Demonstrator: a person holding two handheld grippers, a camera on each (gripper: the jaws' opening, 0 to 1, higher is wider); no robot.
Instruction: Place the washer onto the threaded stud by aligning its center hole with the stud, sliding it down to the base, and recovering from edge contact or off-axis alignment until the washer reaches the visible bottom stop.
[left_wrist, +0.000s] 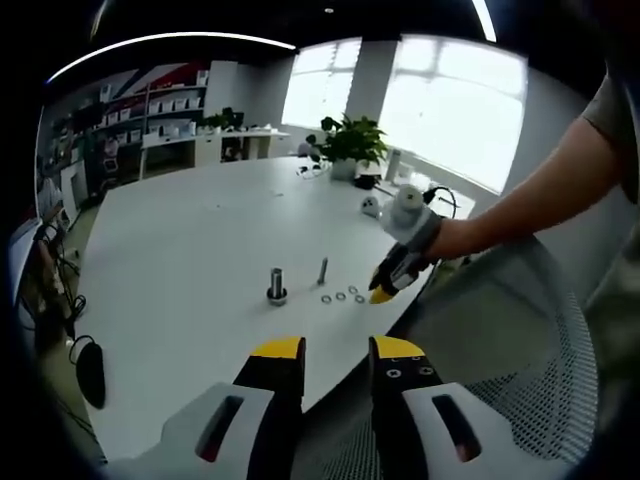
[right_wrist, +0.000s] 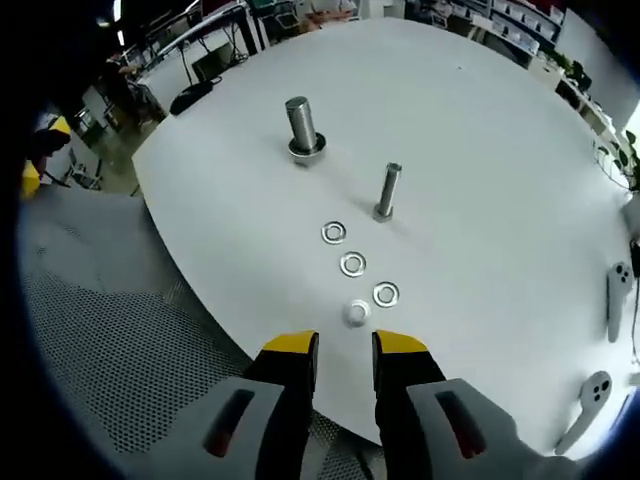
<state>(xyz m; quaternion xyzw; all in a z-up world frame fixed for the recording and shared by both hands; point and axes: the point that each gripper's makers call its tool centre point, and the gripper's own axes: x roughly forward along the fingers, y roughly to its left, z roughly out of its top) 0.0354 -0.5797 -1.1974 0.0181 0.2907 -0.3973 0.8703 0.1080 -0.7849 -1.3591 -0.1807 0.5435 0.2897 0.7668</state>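
Note:
Two upright threaded studs stand on the white table (right_wrist: 480, 120): a thick stud (right_wrist: 301, 125) with a ring at its base, and a thin stud (right_wrist: 388, 190). Three flat washers (right_wrist: 352, 264) lie in a loose row in front of the thin stud. A smaller round piece (right_wrist: 357, 313) lies nearest the table edge. My right gripper (right_wrist: 346, 345) hovers just short of that piece, open and holding nothing. From the left gripper view, the thick stud (left_wrist: 276, 285), thin stud (left_wrist: 322, 270) and washers (left_wrist: 341, 296) are ahead. My left gripper (left_wrist: 337, 350) is open over the table edge. The right gripper (left_wrist: 385, 285) is held by a hand beside the washers.
A grey mesh chair (right_wrist: 100, 330) sits below the table's near edge. Two white controllers (right_wrist: 617, 290) lie at the table's right side. A potted plant (left_wrist: 350, 140) and small items stand at the far end. A dark object (left_wrist: 90, 370) is beside the table on the left.

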